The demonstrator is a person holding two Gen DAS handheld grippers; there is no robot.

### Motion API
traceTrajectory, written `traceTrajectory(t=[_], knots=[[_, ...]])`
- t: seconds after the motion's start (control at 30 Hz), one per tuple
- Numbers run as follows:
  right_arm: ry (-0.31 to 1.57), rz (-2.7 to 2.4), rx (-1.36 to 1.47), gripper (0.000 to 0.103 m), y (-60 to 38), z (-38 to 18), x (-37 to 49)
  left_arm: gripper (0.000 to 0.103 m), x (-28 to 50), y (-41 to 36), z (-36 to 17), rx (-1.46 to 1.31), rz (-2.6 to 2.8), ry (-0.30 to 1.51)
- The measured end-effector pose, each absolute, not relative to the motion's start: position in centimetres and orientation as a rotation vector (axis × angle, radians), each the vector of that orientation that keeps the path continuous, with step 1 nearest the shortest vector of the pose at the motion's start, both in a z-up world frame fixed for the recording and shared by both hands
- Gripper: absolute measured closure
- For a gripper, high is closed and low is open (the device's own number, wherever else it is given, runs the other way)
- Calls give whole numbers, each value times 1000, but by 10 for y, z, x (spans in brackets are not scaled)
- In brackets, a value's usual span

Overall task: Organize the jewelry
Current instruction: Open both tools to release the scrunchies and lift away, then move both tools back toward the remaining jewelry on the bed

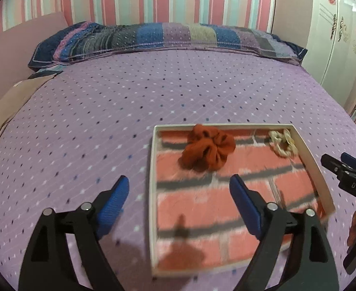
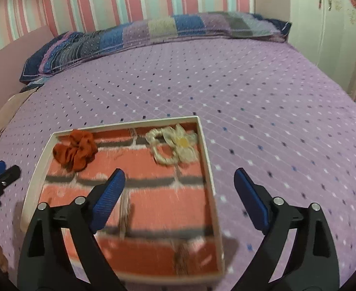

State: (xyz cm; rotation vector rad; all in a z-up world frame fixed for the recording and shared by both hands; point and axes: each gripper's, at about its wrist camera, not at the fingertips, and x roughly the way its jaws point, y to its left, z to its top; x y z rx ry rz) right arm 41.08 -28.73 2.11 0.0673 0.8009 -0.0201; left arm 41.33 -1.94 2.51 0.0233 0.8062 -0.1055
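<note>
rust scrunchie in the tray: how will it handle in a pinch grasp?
The rust scrunchie looks like gathered fabric, so probably soft, floppy and light. It likely compresses between pads rather than slipping. Lying flat in the tray, it shouldn't roll.

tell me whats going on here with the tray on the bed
A person holds a two-finger gripper in each hand over a shallow white tray on a purple bedspread. The left gripper and right gripper are both open and hold nothing. An orange scrunchie and a cream flower hair tie lie apart along the tray's far side. Nothing is being gripped at this moment.
</note>
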Motion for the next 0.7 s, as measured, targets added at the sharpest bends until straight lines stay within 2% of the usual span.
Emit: traceTrajectory(t=[0.1,0.33,0.7], knots=[[752,-29,34,4,-284,29,381,13,381,-6,32,23,-100,774],[669,-28,-38,4,-272,45,308,5,306,18,48,-7,-104,699],[621,-66,-13,4,-272,58,212,4,211,27,54,-24,-97,650]])
